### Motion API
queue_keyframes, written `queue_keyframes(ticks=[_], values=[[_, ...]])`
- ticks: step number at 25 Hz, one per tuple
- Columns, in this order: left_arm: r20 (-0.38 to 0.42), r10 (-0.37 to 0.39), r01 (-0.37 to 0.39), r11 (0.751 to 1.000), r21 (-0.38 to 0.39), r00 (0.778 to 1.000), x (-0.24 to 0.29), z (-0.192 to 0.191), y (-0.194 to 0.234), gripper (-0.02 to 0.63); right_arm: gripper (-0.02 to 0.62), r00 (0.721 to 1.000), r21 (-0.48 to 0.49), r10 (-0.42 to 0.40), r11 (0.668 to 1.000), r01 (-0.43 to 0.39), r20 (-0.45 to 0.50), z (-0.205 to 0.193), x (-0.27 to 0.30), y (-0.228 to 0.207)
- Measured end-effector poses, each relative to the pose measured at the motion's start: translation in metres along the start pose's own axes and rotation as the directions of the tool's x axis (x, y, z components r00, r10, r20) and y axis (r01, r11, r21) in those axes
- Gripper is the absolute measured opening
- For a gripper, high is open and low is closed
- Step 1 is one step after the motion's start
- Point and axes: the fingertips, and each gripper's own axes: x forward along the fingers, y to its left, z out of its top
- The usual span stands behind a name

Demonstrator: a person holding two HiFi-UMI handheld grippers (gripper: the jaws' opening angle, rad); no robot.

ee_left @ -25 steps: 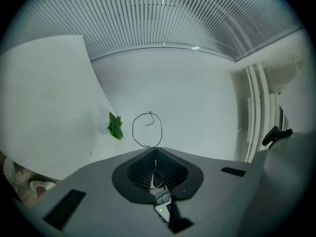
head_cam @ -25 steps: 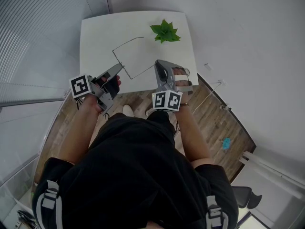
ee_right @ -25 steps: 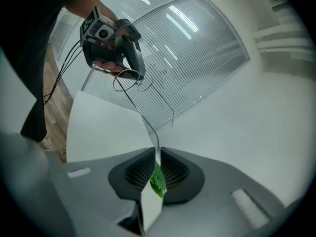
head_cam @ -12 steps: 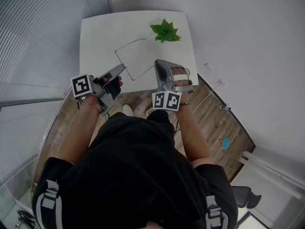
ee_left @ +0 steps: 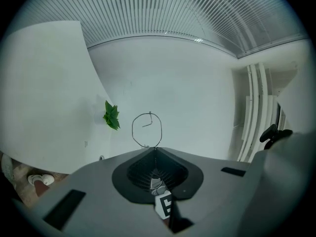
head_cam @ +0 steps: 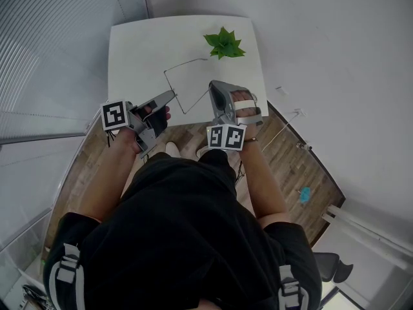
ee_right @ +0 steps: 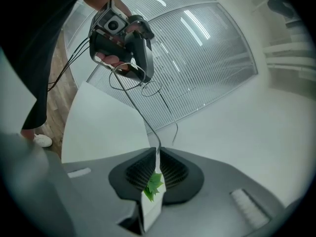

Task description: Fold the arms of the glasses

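The glasses (head_cam: 186,64) hang above the table (head_cam: 129,50). The left hand-held gripper (head_cam: 171,95) is clamped on the frame. The right hand-held gripper (head_cam: 211,88), its jaws just tightened, pinches 1 arm. Only the left gripper view shows a round rim (ee_left: 146,130).

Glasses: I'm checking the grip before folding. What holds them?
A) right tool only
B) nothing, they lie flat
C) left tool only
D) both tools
D: the left tool is shut on the glasses below a lens ring, and the right tool, which has just been closing, is shut on a thin arm.
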Motion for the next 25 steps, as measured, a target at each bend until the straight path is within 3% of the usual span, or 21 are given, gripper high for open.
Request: queue_keyframes(ticks=[25], values=[[-0.129, -0.045, 0.043, 0.999, -0.021, 0.991, 0.013, -0.028, -0.001, 0.014, 0.038, 0.997, -0.101, 0.020, 0.995, -0.012, 0.077, 0.020, 0.001, 0.006]])
